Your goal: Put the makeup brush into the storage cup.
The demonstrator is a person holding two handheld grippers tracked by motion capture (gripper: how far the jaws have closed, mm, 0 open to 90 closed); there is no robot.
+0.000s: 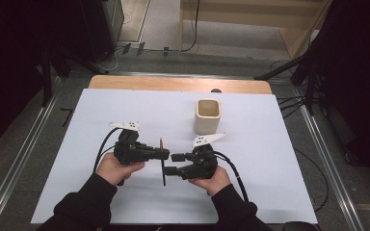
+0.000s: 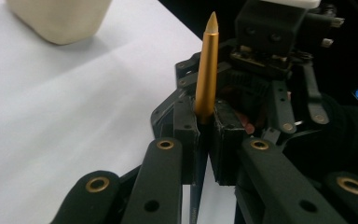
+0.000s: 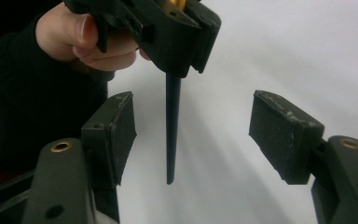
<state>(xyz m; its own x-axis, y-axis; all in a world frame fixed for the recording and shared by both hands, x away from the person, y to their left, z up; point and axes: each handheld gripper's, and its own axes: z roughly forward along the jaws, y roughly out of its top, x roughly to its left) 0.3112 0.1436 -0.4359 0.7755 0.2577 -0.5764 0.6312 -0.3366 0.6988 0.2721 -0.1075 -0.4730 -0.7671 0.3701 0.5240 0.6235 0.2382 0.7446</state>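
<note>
L gripper (image 1: 166,154) jaws clamp pen (image 2: 205,74), R gripper (image 3: 193,135) wide at 3 o'clock; misaligned closing could knock pen loose.

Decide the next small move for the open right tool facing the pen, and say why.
Probably close the right tool on the black lower shaft of the gold-and-black pen: its jaws stand open on either side of that shaft, while the left tool already clamps the pen higher up.
</note>
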